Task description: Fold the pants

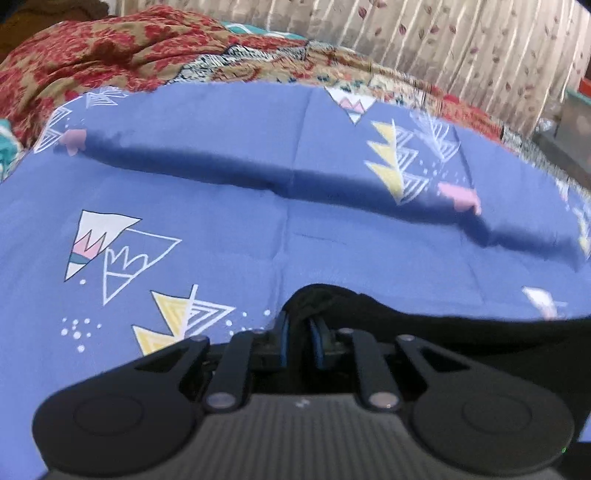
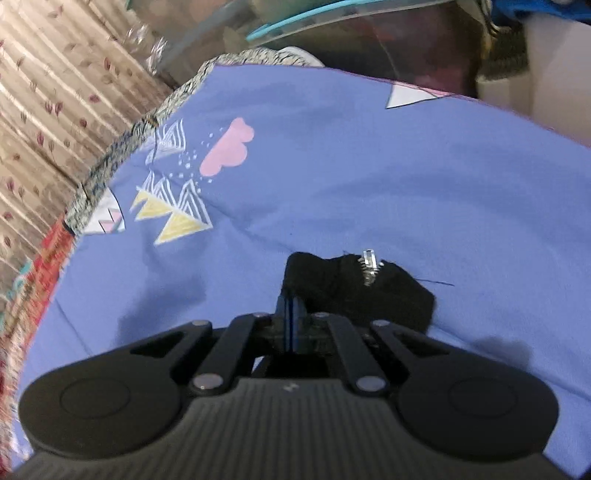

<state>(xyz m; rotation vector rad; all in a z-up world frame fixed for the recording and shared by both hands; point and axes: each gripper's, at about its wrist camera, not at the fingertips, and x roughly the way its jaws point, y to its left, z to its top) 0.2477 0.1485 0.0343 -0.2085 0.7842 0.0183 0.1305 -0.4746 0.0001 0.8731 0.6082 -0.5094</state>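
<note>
The black pants (image 1: 424,314) lie over a blue patterned bedsheet (image 1: 221,184). In the left wrist view my left gripper (image 1: 300,332) is shut on a bunched edge of the pants, and the dark cloth runs off to the right behind the fingers. In the right wrist view my right gripper (image 2: 291,310) is shut on another edge of the black pants (image 2: 354,291), held a little above the sheet (image 2: 369,177). A silver zipper pull (image 2: 369,264) shows on that cloth just beyond the fingertips. The rest of the pants is hidden below both grippers.
A red and tan floral blanket (image 1: 110,51) is heaped at the far edge of the bed. A leaf-patterned curtain (image 1: 461,40) hangs behind it. A clear plastic bin with a teal rim (image 2: 332,33) stands past the bed's corner in the right wrist view.
</note>
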